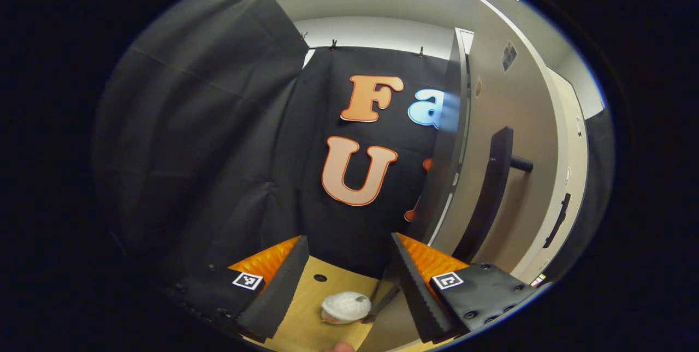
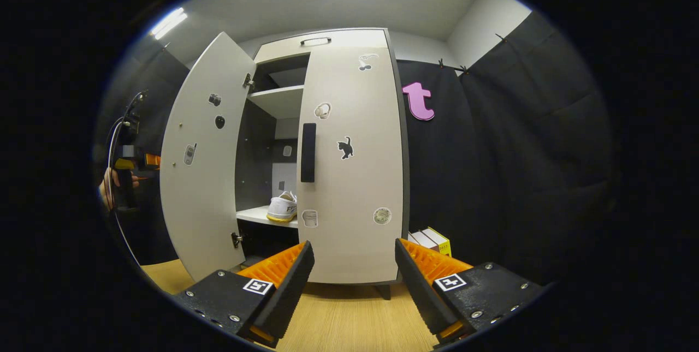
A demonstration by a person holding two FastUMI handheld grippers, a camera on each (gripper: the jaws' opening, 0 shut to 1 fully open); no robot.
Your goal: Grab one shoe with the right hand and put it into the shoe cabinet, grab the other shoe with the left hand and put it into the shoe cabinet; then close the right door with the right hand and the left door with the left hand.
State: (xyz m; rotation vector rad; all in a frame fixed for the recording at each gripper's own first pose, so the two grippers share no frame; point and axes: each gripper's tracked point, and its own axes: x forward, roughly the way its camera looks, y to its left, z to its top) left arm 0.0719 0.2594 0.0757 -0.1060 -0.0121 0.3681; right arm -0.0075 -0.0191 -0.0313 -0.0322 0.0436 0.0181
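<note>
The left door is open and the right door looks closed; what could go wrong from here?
1. The white shoe sits near the shelf's front edge, so the closing left door might catch it.
2. In the left gripper view the open left gripper points beside the door's edge, not at its face; a push could slip off.

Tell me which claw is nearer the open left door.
Left. The left claw sits just beside the open left door, behind its outer edge; the right claw faces the closed right door, farther back.
</note>
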